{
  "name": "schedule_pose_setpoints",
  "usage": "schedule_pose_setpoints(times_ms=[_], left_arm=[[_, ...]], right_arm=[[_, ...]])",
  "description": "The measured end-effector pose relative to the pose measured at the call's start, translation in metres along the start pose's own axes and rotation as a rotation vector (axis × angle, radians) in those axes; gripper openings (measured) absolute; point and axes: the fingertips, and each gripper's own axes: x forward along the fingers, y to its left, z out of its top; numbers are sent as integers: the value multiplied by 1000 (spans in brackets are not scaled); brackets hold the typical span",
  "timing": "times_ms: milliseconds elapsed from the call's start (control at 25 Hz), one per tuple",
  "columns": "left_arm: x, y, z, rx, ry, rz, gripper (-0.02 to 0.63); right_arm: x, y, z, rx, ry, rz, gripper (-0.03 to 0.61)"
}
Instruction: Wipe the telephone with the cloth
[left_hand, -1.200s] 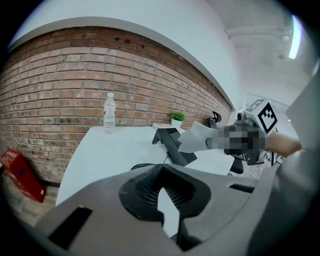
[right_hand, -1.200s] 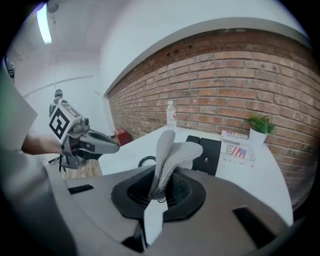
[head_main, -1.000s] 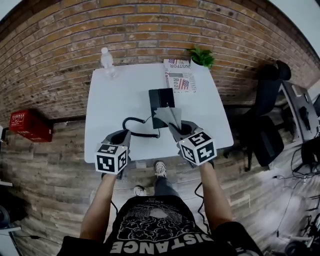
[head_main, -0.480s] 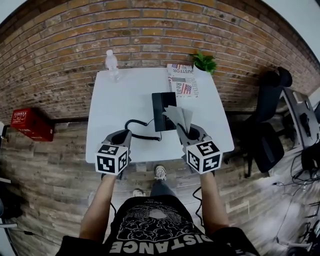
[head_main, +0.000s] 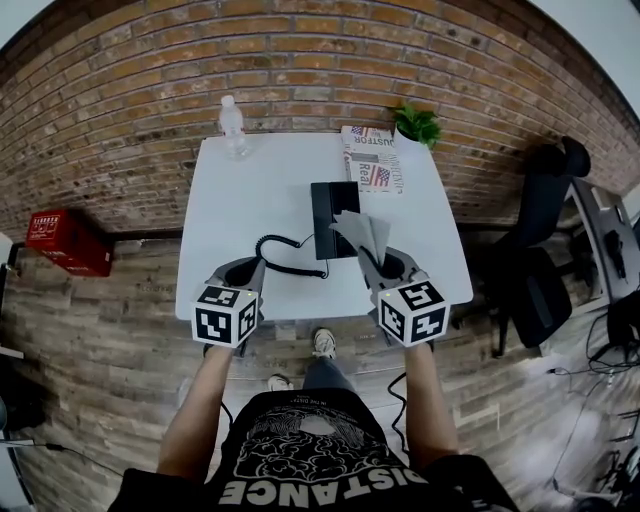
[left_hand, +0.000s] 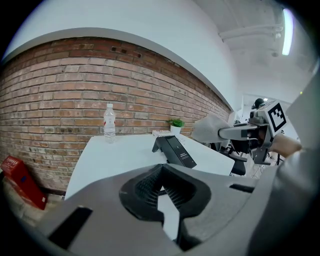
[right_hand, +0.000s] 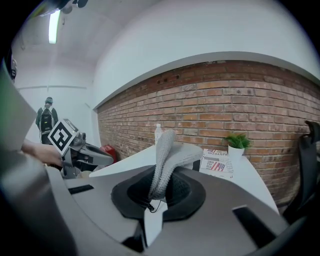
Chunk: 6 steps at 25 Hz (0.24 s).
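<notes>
A black telephone (head_main: 331, 203) lies in the middle of the white table (head_main: 235, 210), its coiled cord (head_main: 284, 262) trailing toward the front edge. My right gripper (head_main: 382, 264) is shut on a grey cloth (head_main: 362, 232), which stands up from the jaws by the telephone's near right corner. In the right gripper view the cloth (right_hand: 167, 152) rises folded out of the gripper (right_hand: 159, 189). My left gripper (head_main: 241, 274) hovers at the front edge left of the cord, shut with nothing in it. The left gripper view shows the telephone (left_hand: 175, 150) ahead of that gripper (left_hand: 161, 174).
A water bottle (head_main: 232, 125) stands at the table's far left. A newspaper (head_main: 372, 158) and a small potted plant (head_main: 417, 124) sit at the far right, against a brick wall. A red box (head_main: 64, 241) lies on the floor to the left, an office chair (head_main: 545, 200) to the right.
The right gripper has drawn a little to the right and toward the front edge, carrying the cloth off the telephone's near end. The left gripper has stayed put.
</notes>
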Motion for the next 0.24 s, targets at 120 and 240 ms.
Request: schedule_pose_setpoints(times_ms=[120, 240], left_arm=[[-1, 1, -2, 2, 5, 1, 5], [-2, 3, -3, 2, 6, 2, 5]], right_arm=[[1, 1, -1, 4, -2, 1, 11], [2, 3, 0, 3, -4, 3, 11]])
